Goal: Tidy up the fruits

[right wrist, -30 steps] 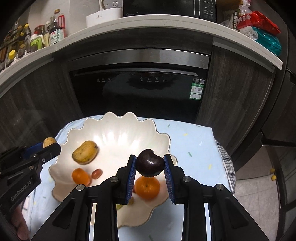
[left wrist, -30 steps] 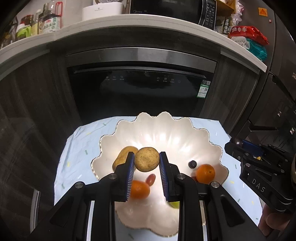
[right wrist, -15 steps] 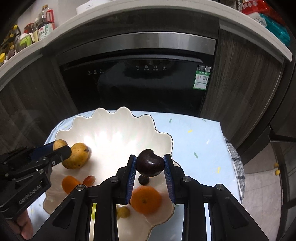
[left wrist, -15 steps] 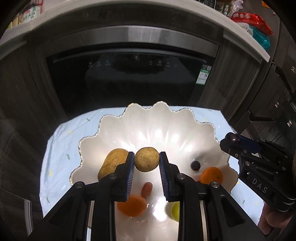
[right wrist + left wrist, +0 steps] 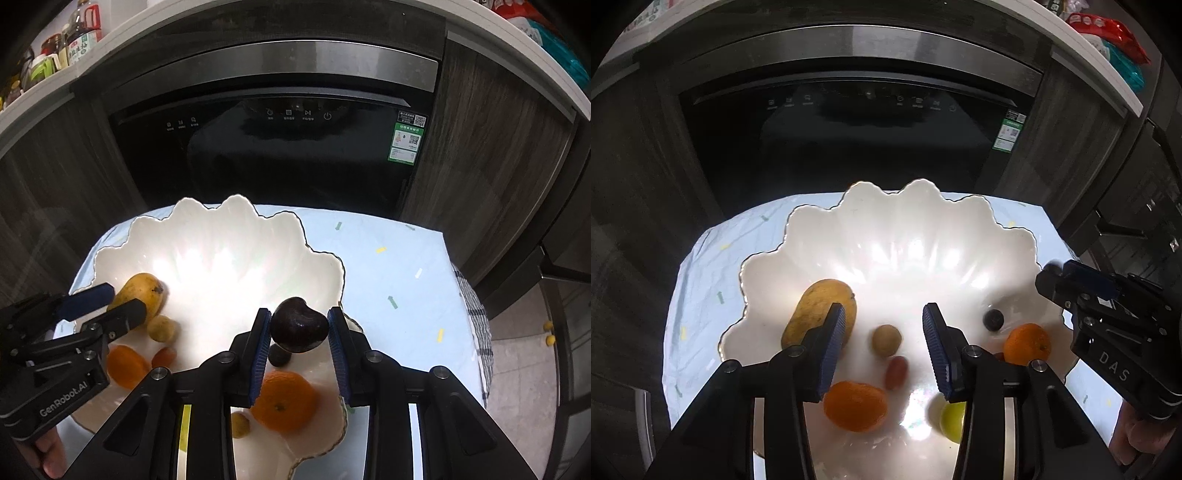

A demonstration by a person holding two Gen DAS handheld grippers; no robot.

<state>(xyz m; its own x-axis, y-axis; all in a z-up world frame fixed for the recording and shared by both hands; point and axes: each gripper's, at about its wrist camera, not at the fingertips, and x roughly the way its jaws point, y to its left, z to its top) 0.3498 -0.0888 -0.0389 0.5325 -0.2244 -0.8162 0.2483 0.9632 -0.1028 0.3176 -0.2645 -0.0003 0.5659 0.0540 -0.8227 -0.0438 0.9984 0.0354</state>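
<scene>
Hovering over the scalloped white bowl (image 5: 886,236), my left hand-held gripper (image 5: 882,343) has just been opening; its jaws stand apart, with the small brown fruit (image 5: 886,339) lying free in the bowl at lower centre of frame. My right hand-held gripper (image 5: 299,341), also just opening, has its pads touching the dark plum (image 5: 299,325), above the bowl's right rim, over an orange (image 5: 284,400).

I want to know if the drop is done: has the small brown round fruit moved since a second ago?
Yes. The small brown fruit has left the left tool, whose jaws have just been opening, and lies in the white bowl beside the mango.
</scene>
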